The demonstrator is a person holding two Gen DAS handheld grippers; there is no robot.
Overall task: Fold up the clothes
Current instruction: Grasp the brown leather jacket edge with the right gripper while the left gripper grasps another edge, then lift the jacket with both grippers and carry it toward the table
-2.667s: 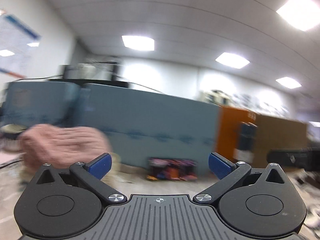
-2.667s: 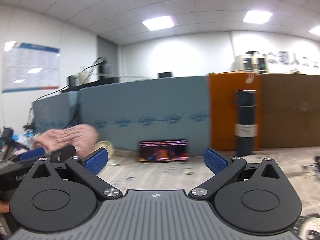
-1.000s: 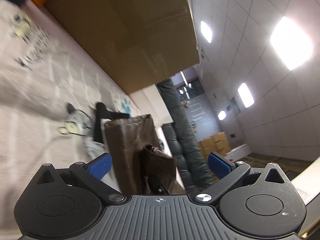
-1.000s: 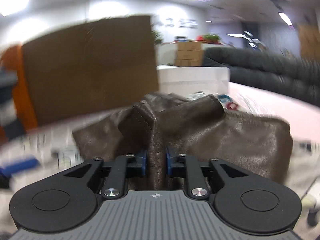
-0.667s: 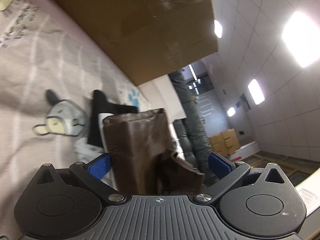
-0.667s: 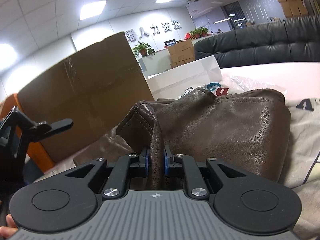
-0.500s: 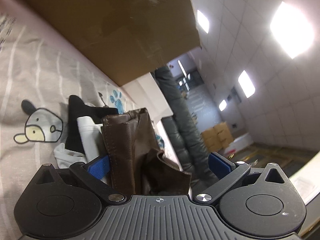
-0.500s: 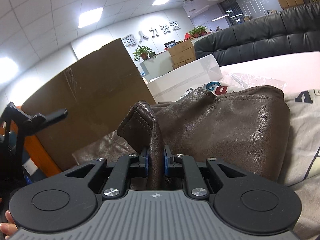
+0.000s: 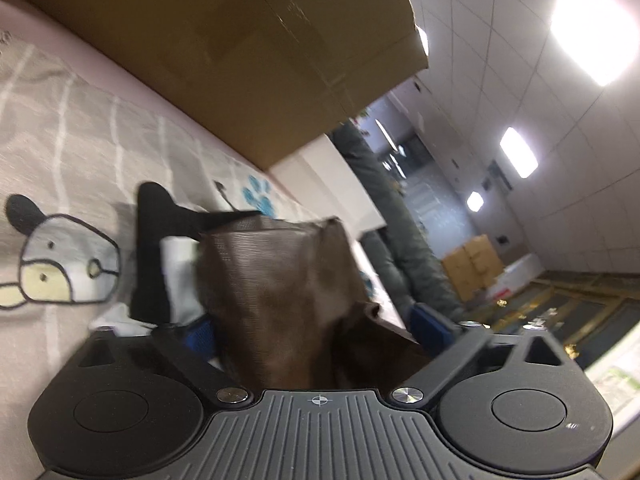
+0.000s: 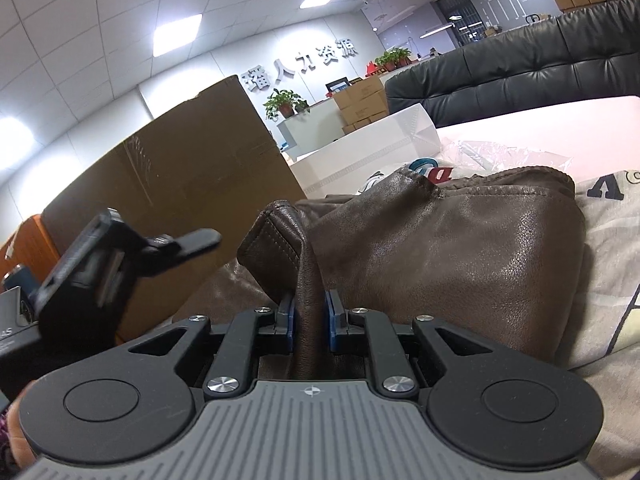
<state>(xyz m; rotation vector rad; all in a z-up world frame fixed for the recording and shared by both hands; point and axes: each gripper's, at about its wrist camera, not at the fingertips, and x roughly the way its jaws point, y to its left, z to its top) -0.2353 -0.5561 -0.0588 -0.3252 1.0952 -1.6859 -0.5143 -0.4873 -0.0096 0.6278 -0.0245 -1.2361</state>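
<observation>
A brown leather garment (image 10: 448, 256) lies bunched on the printed bed sheet. My right gripper (image 10: 309, 318) is shut on an upright fold of it, the blue pads pinching the leather. In the left wrist view the same brown garment (image 9: 280, 296) stands between the fingers of my left gripper (image 9: 316, 330), which is open with the blue pads wide apart on either side of it. The left gripper also shows at the left of the right wrist view (image 10: 120, 256). A black and white garment (image 9: 160, 248) lies beside the leather.
A big cardboard box (image 9: 224, 40) stands close behind the clothes, also in the right wrist view (image 10: 176, 184). A white box (image 10: 372, 144), clear plastic wrap (image 10: 504, 156) and a black sofa (image 10: 520, 72) lie beyond. The sheet (image 9: 60, 152) carries cartoon prints.
My left gripper has come closer to the brown garment, which now fills the gap between its open fingers. My right gripper stays shut on the leather fold.
</observation>
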